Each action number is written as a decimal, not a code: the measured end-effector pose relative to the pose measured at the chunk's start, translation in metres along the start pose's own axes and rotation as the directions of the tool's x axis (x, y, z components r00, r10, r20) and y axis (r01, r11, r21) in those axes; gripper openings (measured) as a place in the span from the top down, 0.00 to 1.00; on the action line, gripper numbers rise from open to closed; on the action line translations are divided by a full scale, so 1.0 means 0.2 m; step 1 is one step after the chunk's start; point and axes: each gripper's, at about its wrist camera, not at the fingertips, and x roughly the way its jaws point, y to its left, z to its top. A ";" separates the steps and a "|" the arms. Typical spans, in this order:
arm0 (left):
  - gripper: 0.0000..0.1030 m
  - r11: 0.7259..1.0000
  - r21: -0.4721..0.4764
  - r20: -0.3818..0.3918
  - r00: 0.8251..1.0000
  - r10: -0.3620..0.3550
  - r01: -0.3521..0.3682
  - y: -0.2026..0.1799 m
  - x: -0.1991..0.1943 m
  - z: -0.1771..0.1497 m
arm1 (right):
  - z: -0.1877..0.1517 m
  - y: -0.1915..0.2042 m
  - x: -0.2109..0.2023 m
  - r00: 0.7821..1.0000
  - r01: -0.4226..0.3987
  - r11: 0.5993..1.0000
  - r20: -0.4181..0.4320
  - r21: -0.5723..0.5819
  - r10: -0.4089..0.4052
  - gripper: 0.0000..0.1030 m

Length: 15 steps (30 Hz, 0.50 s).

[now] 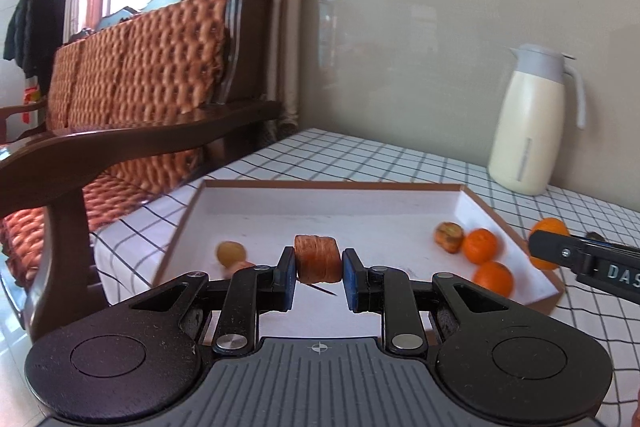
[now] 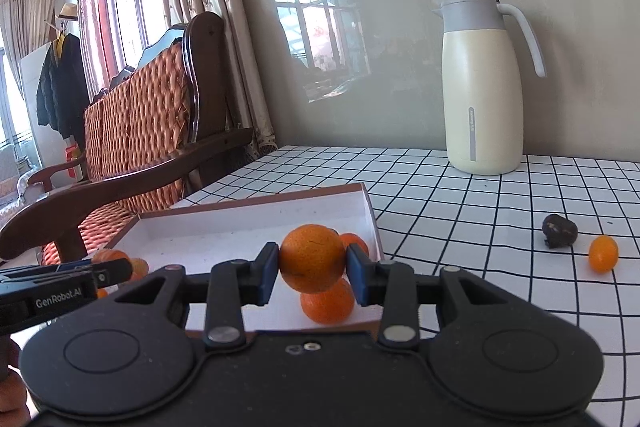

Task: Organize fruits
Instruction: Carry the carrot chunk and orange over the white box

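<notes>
My left gripper (image 1: 319, 269) is shut on an orange-brown ridged fruit (image 1: 318, 259) and holds it above the near part of the white tray (image 1: 320, 205). In the tray lie a yellowish fruit (image 1: 231, 252) at the left, a brownish fruit (image 1: 449, 237) and two tangerines (image 1: 480, 246) at the right. My right gripper (image 2: 313, 267) is shut on a tangerine (image 2: 312, 257) and holds it over the tray's (image 2: 256, 217) right corner, above another tangerine (image 2: 328, 301). The right gripper also shows in the left wrist view (image 1: 538, 245) with its tangerine (image 1: 550, 227).
A cream thermos jug (image 2: 482, 83) stands at the back of the checked tablecloth (image 2: 460, 195). A dark fruit (image 2: 559, 230) and a small orange fruit (image 2: 603, 253) lie on the cloth at the right. A wooden sofa (image 1: 132, 83) stands left of the table.
</notes>
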 end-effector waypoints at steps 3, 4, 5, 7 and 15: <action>0.76 1.000 -0.011 0.009 1.000 0.018 -0.018 0.04 0.03 0.03 | 0.01 0.01 0.03 1.000 -0.001 1.000 0.003 0.004 0.001 0.72; 0.76 1.000 -0.016 0.011 1.000 0.023 -0.023 0.05 0.05 0.04 | 0.02 0.01 0.04 1.000 -0.002 1.000 0.005 0.003 0.002 0.72; 0.76 0.999 -0.019 0.014 0.999 0.029 -0.029 0.06 0.06 0.05 | 0.02 0.02 0.05 1.000 -0.002 1.000 0.007 0.001 0.002 0.72; 0.76 0.999 -0.024 0.019 0.999 0.039 -0.039 0.08 0.08 0.06 | 0.03 0.03 0.08 1.000 -0.001 1.000 0.010 -0.007 0.001 0.72; 0.76 0.997 -0.030 0.023 0.997 0.071 -0.071 0.11 0.17 0.08 | 0.05 0.05 0.16 1.000 -0.005 1.000 0.010 -0.004 0.005 0.72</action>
